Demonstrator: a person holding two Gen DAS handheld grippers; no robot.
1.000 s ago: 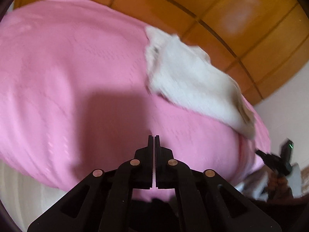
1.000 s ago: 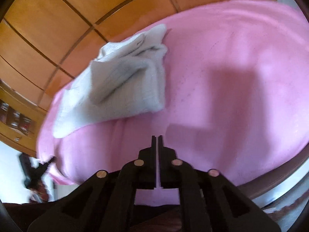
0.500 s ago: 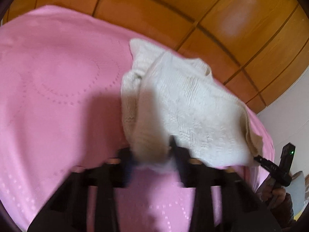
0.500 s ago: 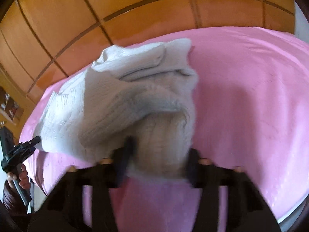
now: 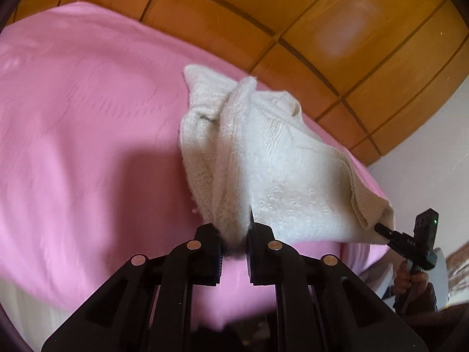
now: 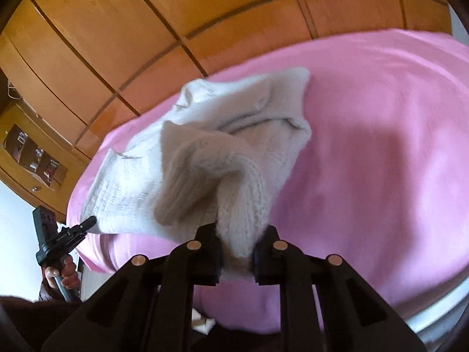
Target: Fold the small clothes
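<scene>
Knitted cream garment [image 5: 281, 164] lay on the pink bedspread [image 5: 88, 135], bunched near the bedspread's far edge where the wooden panelling [image 5: 351, 44] rose behind it. The left gripper [image 5: 234, 243] was closing, its jaws already pinching a fold of the garment's near edge. The right gripper [image 6: 237, 246] was closing likewise, its jaws clamped on a thick ribbed fold of the same near edge. Between the two held points, the near edge was raised off the bedspread, while the far part of the garment rested on it. On either side of the garment, the bedspread lay broad and bare out to its rounded edges. Each wrist view showed the other gripper at the garment's outer corner.
</scene>
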